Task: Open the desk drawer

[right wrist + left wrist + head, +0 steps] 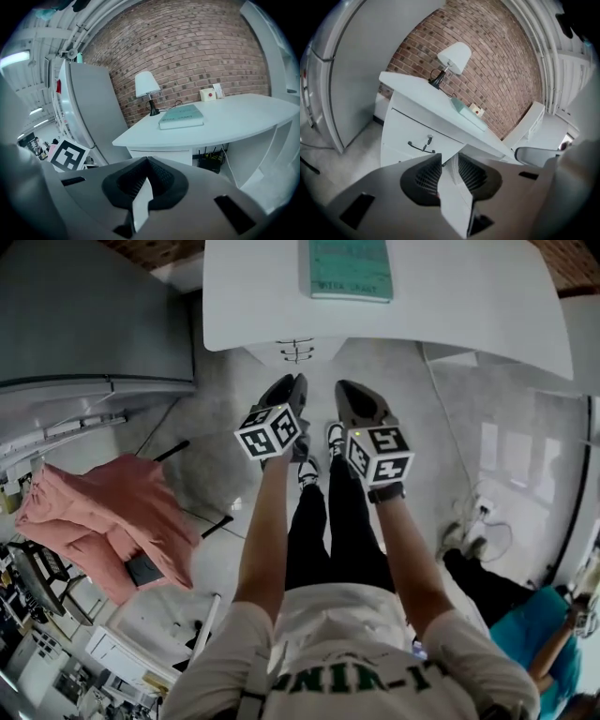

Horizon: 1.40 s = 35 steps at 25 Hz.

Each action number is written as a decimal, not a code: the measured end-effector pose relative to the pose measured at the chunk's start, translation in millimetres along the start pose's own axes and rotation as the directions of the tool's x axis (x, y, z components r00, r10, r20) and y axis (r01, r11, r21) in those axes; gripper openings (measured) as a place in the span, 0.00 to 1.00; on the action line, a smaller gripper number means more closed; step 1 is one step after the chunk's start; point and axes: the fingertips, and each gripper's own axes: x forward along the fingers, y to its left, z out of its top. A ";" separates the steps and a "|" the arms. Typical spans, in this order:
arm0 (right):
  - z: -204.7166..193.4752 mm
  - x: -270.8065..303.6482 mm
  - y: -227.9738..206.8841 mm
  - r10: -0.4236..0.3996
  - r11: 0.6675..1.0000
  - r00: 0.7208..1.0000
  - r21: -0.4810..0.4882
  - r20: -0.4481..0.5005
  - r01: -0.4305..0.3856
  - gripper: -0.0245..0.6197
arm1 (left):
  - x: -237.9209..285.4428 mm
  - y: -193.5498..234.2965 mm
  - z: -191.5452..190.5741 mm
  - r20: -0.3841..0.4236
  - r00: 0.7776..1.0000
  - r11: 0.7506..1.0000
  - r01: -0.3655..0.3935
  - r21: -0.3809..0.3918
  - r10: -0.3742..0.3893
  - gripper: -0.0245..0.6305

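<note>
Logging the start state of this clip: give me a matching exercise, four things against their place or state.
Things:
1. book
2. drawer
3. left gripper
4. right gripper

Place or state:
A. jaws together
B. closed, handle untouched
C. lying flat on the desk
D. jaws apart, nothing between them

Pairs: 1-C, 2-B, 3-D, 4-A.

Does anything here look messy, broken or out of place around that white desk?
Nothing much. The desk is tidy: book lying flat, lamp upright, drawer shut. Only a pink cloth slumped loosely over a chair to the left looks untidy.
</note>
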 end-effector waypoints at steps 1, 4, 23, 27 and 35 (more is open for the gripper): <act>-4.8 3.8 -2.8 0.000 1.000 1.000 0.007 -0.003 0.000 0.04 | 7.4 5.7 -4.3 -0.003 1.000 1.000 -0.003 -0.027 0.003 0.18; -20.6 12.7 -12.0 0.006 0.999 1.000 0.031 -0.018 -0.006 0.04 | 27.4 20.0 -16.3 -0.008 1.000 0.996 -0.024 -0.087 0.023 0.21; -78.0 68.5 -67.9 0.065 0.979 0.998 0.197 -0.013 -0.061 0.04 | 137.1 73.7 -27.5 0.244 0.966 0.791 0.214 -0.573 -0.085 0.22; -74.1 73.2 -71.1 0.083 0.976 0.997 0.203 -0.004 -0.080 0.04 | 146.9 72.3 -18.6 0.299 0.949 0.758 0.269 -0.594 -0.103 0.22; -65.8 77.9 -80.5 0.089 0.980 0.996 0.181 -0.014 -0.085 0.04 | 165.5 81.9 -3.6 0.371 0.927 0.690 0.301 -0.658 -0.051 0.18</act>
